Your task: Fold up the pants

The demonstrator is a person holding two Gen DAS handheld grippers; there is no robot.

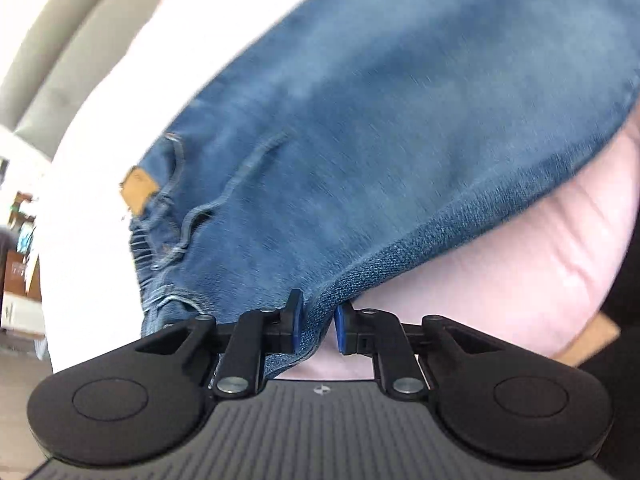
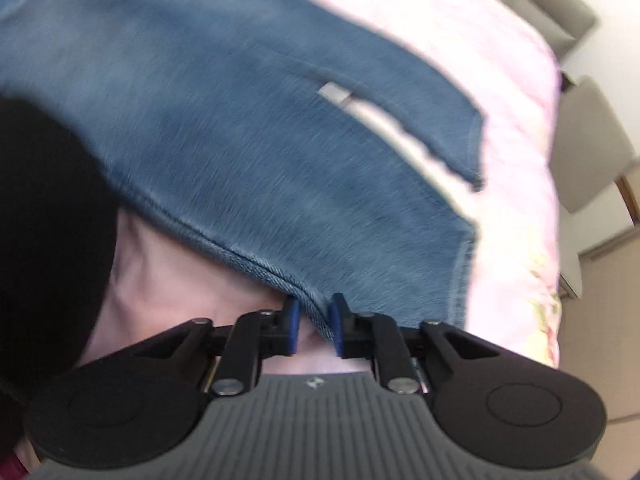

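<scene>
Nearest in the left wrist view, the left claw [image 1: 316,326] is clamped on the near folded edge of the jeans [image 1: 380,128], denim pinched between its blue pads [image 1: 297,328]. In the right wrist view the right claw [image 2: 314,326] is likewise closed on the seamed near edge of the same jeans [image 2: 240,140], close to a leg hem. Step in hand, as I judge it: both near-edge grips are set, ahead of a lift-and-carry fold. Next move calls for both claws rising together, holding the edge taut and level, then carrying it toward 12 o'clock over the far cloth; uneven height would skew the fold. Past the claws, the jeans lie spread on a bed with a pale pink cover [image 1: 500,280]. Waistband and tan patch [image 1: 138,192] sit at 9 o'clock in the left view; two leg hems [image 2: 472,148] point to 3 o'clock in the right view. A dark shape at 9 o'clock there is unreadable. Farthest, a grey upholstered headboard [image 1: 68,52]. Count: one pair of jeans, two claws, one patch, two leg ends.
</scene>
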